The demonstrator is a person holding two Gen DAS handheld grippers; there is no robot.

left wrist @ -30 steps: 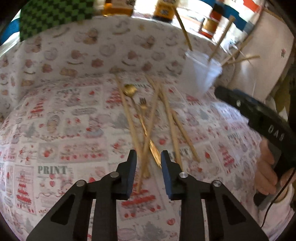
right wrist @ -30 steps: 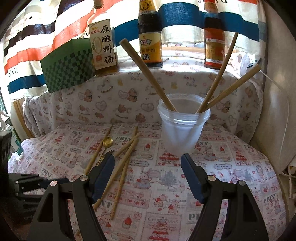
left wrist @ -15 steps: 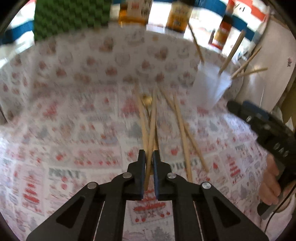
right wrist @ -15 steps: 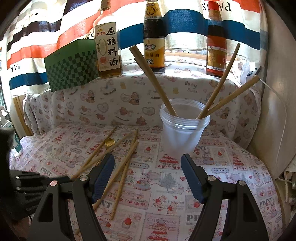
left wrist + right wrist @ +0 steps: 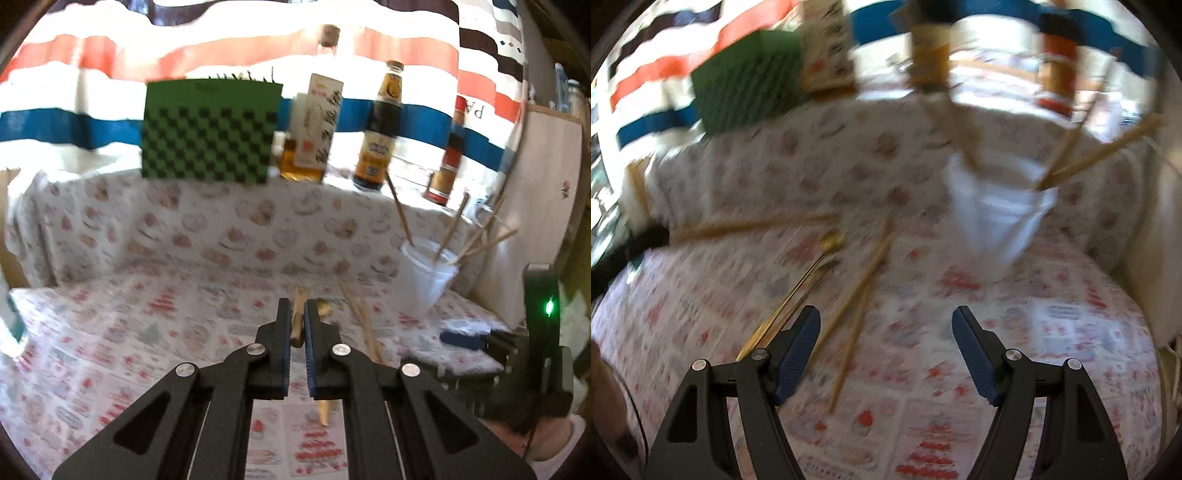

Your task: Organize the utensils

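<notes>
We are lifting one chopstick (image 5: pixel 296 320) off the surface (image 5: pixel 147 332) with the left hand-held gripper (image 5: pixel 297 317), aiming it for the plastic cup (image 5: pixel 424 284) at the back right, where several chopsticks are already standing. To do this well we are judging that the stick needs tilting tip-down before reaching the rim, coming in over the cup's open side so it is not knocking the ones already leaning there, with the grip kept firm since the hold looks near one end. The left jaws are standing narrow, clamped on that single chopstick, which is sticking out ahead and, seemingly, below the pads too; blur makes that lower end uncertain. The right hand-held gripper (image 5: pixel 886 354) is hanging wide and empty above the loose chopsticks (image 5: pixel 857 295) and the gold spoon (image 5: pixel 831 240), which are lying on the patterned cloth left of the cup.
</notes>
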